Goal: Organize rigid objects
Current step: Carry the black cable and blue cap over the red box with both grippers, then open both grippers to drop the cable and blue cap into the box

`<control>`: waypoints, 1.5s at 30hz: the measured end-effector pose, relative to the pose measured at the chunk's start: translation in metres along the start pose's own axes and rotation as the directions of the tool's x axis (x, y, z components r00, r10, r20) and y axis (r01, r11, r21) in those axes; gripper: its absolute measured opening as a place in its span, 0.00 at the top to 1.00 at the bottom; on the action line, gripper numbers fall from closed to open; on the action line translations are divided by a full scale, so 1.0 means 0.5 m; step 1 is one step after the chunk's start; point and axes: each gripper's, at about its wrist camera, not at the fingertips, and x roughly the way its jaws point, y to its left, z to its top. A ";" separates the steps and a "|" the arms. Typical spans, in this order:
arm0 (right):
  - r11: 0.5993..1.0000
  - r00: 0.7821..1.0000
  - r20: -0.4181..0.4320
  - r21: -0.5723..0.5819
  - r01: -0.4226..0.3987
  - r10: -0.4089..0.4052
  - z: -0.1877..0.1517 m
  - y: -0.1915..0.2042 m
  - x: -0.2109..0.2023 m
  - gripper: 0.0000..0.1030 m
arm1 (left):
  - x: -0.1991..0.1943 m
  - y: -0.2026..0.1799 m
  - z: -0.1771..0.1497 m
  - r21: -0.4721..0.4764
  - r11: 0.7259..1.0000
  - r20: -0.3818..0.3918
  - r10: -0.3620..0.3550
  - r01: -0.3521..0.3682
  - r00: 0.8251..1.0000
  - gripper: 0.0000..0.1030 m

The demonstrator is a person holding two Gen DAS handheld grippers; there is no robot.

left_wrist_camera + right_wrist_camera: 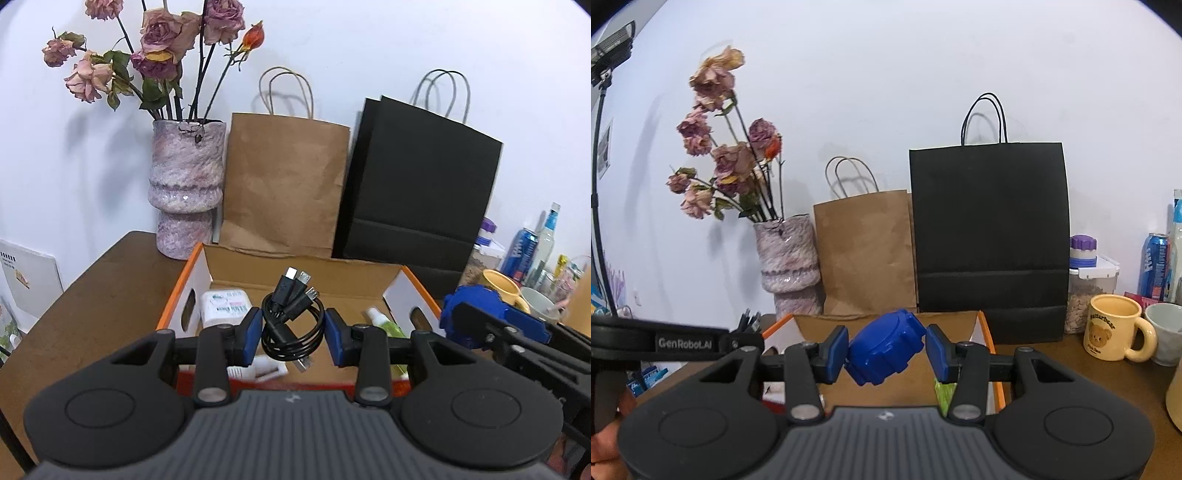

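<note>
My left gripper (293, 332) is shut on a coiled black cable bundle (291, 317) and holds it above the open orange-edged cardboard box (184, 288). Inside the box lie a white packet (225, 304) and a green spray bottle (384, 325). My right gripper (885, 349) is shut on a blue ridged plastic object (884, 347), held over the near edge of the same box (988, 332). The blue object and right gripper also show at the right of the left wrist view (476, 314).
A pink vase (186, 192) with dried roses, a brown paper bag (284, 184) and a black paper bag (421, 195) stand behind the box against the wall. A yellow mug (1115, 334), a white cup (1167, 332), a blue can (1154, 266) and a jar (1087, 291) stand right.
</note>
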 end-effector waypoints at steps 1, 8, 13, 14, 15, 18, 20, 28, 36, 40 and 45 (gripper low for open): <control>1.000 1.000 0.000 0.002 -0.001 0.001 0.004 -0.004 0.010 0.56 | 0.008 0.001 0.005 0.000 1.000 0.005 0.006 -0.006 1.000 0.64; 1.000 1.000 -0.022 -0.003 -0.007 0.007 0.020 -0.021 0.089 0.56 | 0.080 0.007 0.038 -0.007 1.000 0.002 0.031 -0.031 1.000 0.64; 1.000 0.999 -0.045 -0.020 -0.007 0.006 0.024 -0.025 0.143 0.56 | 0.136 0.012 0.048 -0.003 0.999 -0.026 0.053 -0.053 0.998 0.64; 1.000 0.999 -0.051 -0.024 -0.007 0.006 0.024 -0.026 0.154 0.56 | 0.148 0.014 0.050 -0.003 0.998 -0.032 0.057 -0.057 0.998 0.64; 1.000 0.998 -0.056 -0.027 -0.008 0.006 0.025 -0.026 0.165 0.56 | 0.157 0.015 0.052 -0.003 0.998 -0.037 0.059 -0.060 0.998 0.64; 0.999 0.997 -0.072 -0.040 -0.009 0.006 0.025 -0.027 0.191 0.56 | 0.187 0.019 0.055 0.001 0.998 -0.055 0.070 -0.070 0.996 0.64; 0.999 0.997 -0.081 -0.049 -0.008 0.004 0.025 -0.026 0.208 0.56 | 0.202 0.020 0.056 0.008 0.997 -0.063 0.075 -0.075 0.995 0.64; 0.998 0.992 -0.128 -0.055 -0.008 0.001 0.006 -0.036 0.267 0.56 | 0.250 0.024 0.050 0.029 0.995 -0.095 0.096 -0.094 0.991 0.64; 0.998 0.987 -0.161 -0.058 0.001 -0.011 -0.021 -0.043 0.287 0.56 | 0.271 0.034 0.040 0.032 0.994 -0.119 0.104 -0.101 0.987 0.64; 0.999 0.986 -0.167 -0.049 0.011 -0.019 -0.023 -0.050 0.290 0.56 | 0.275 0.035 0.037 0.041 0.993 -0.130 0.112 -0.108 0.985 0.64; 0.999 0.979 -0.200 -0.048 0.015 -0.024 -0.029 -0.052 0.298 0.55 | 0.269 0.029 0.039 0.053 0.993 -0.131 0.115 -0.108 0.985 0.58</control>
